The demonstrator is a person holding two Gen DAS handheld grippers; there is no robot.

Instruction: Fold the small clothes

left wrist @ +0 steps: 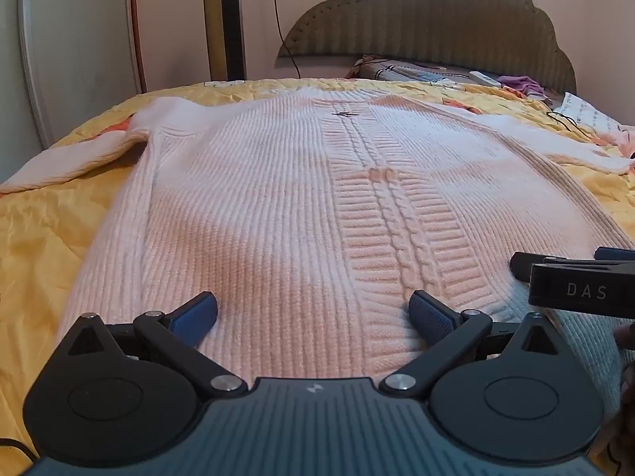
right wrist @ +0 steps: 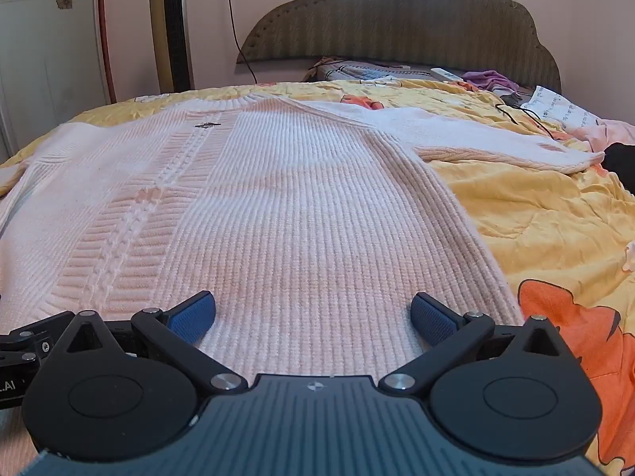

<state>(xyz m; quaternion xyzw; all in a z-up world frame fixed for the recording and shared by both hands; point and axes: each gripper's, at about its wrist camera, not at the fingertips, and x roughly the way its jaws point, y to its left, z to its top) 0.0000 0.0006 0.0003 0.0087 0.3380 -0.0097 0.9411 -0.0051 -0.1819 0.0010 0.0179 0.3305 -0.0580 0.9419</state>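
Observation:
A pale pink knitted sweater point(left wrist: 278, 198) lies flat and spread out on a yellow bedspread point(left wrist: 43, 230), hem towards me, collar far, both sleeves out to the sides. It also fills the right wrist view point(right wrist: 278, 206). My left gripper point(left wrist: 313, 315) is open and empty, just above the hem left of the cable-knit strip. My right gripper point(right wrist: 313, 317) is open and empty above the hem's right half. The right gripper's body shows at the right edge of the left wrist view point(left wrist: 575, 285).
A padded grey headboard point(right wrist: 397, 20) stands at the far end, with pillows, a white remote point(right wrist: 446, 74) and purple cloth point(right wrist: 490, 79) below it. A tower fan point(right wrist: 170, 23) stands at the far left. A black cable point(right wrist: 524, 117) lies near the right sleeve.

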